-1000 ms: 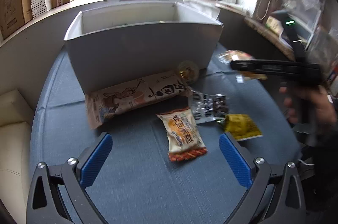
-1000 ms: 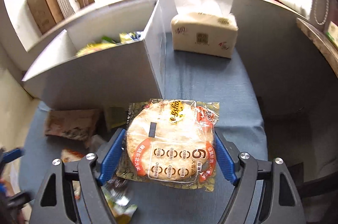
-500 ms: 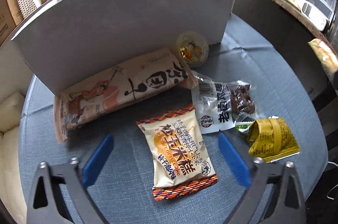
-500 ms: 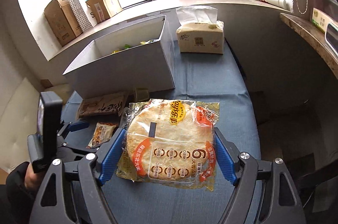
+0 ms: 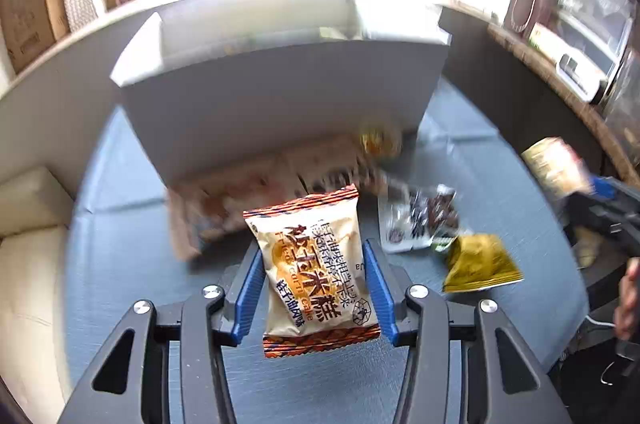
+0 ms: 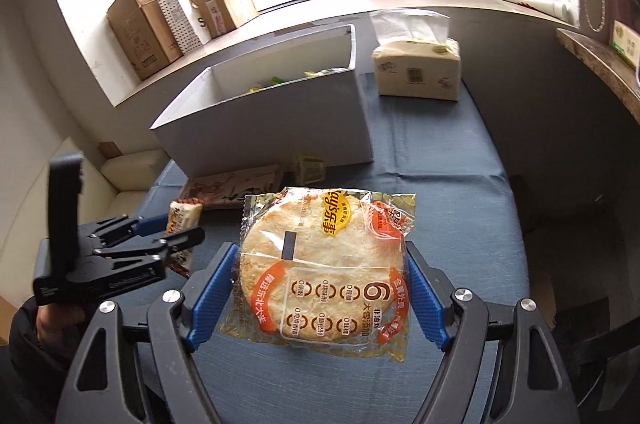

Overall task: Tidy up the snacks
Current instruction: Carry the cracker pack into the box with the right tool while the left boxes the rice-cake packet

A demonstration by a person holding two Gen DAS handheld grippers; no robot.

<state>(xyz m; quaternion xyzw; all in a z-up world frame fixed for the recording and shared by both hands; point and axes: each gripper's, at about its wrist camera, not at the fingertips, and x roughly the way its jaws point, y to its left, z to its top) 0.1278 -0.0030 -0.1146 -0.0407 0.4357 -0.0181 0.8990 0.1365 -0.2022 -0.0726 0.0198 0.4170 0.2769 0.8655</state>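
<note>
The left gripper [image 5: 314, 288] has just been closing its jaws, and its blue pads now press both sides of the corn cake packet [image 5: 312, 264], which stands lifted off the blue tabletop [image 5: 132, 244]. The right gripper [image 6: 320, 288] has its jaws clamped on the wide rice cracker pack [image 6: 324, 272], held above the tabletop; the pack's lower edge hides the cloth beneath it.

Behind the corn cake packet the left wrist view is smeared with blur. A long tan snack bag [image 5: 256, 195] lies against the front wall of the white box [image 5: 280, 103], its print unreadable. A small round jelly cup [image 5: 378, 139] at the box's corner is only a yellow blotch. To the right lie a clear packet with dark pieces [image 5: 420, 220] and, touching it, a yellow packet [image 5: 480, 260].

In the right wrist view the box shows a few bright wrappers over its rim; most of its contents are hidden by the near wall. A tissue pack [image 6: 416, 71] stands just beside the box. The person's hand [image 5: 628, 300] is cut off at the frame edge
</note>
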